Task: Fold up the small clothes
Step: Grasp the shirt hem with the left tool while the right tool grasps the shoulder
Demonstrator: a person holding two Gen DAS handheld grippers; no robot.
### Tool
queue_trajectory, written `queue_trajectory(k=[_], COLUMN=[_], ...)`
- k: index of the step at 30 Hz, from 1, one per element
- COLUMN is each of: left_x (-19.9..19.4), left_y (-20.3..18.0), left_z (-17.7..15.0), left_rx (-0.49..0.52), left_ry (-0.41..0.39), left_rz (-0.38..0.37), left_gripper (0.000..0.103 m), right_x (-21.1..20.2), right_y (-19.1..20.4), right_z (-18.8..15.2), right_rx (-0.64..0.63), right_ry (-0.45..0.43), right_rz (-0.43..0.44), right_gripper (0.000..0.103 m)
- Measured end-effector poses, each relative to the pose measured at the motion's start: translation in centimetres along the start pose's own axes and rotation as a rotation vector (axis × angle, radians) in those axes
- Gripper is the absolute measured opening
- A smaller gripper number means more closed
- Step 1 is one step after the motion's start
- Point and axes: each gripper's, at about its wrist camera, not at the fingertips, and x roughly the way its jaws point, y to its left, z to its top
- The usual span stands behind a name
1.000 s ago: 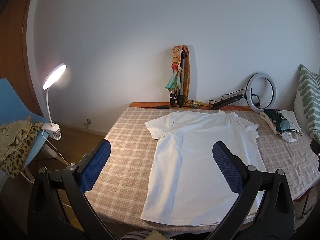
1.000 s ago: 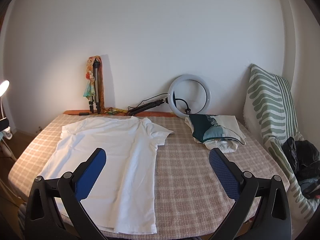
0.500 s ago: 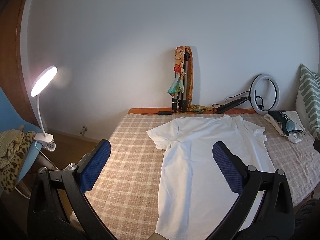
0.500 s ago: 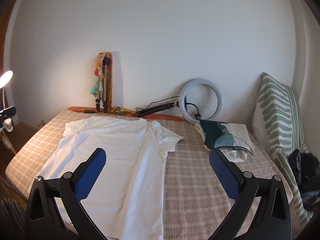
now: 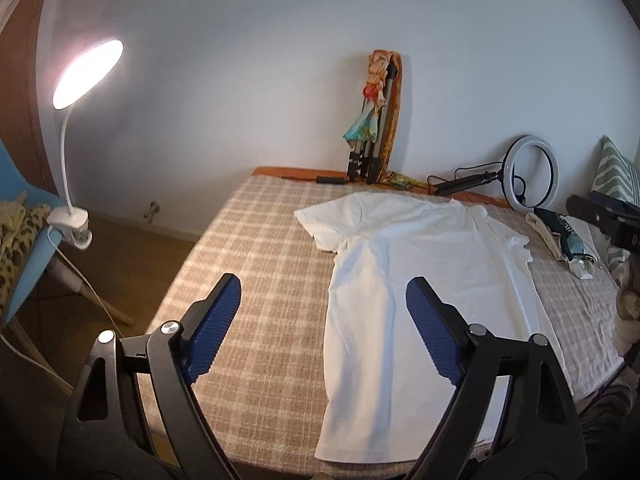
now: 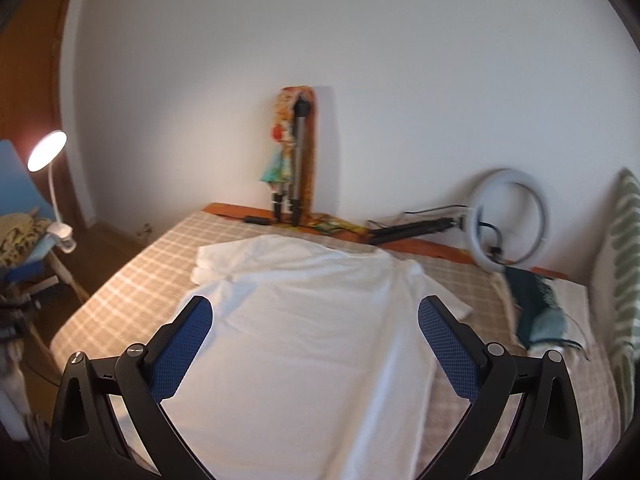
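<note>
While the white T-shirt (image 5: pixel 420 280) lies flat on the checked cloth (image 5: pixel 256 264), my left gripper (image 5: pixel 322 328) has just been closing, nothing between; my right gripper (image 6: pixel 314 348) gapes above the shirt.

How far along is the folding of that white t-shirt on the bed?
Done: the white t-shirt lies spread flat on the checked bedcover. In hand: nothing; the left gripper, jaws just narrowing, and the right gripper hover empty over it. Left: every fold.
</note>
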Motion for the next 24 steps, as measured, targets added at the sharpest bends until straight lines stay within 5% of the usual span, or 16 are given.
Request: queue_trajectory(k=[4,14,18,24], left_x=[1.2,3.7,4.7,6.7], left_y=[1.8,2.2,2.0,1.6], left_z=[-3.2,-9.9,-11.5,-12.6], left_rx=[-0.086,-0.195,-0.222,-0.269], left_ry=[0.088,0.273,0.319,0.353], left_rz=[-0.035,-0.065,-0.078,-0.122], left_gripper=[0.076,0.071,0.071,0.053], right_x=[3.6,14.2,19.0,25.5], right_y=[2.1,8.9,10.6,14.2], right_z=[1.8,4.7,5.2,5.1], right_rx=[-0.021,-0.075,-0.06,-0.099], right_ry=[0.04,0.154,0.249,0.366], right_rz=[0.095,0.27,0.29,0.29], right_gripper=[0.102,0.102,0.099,0.091])
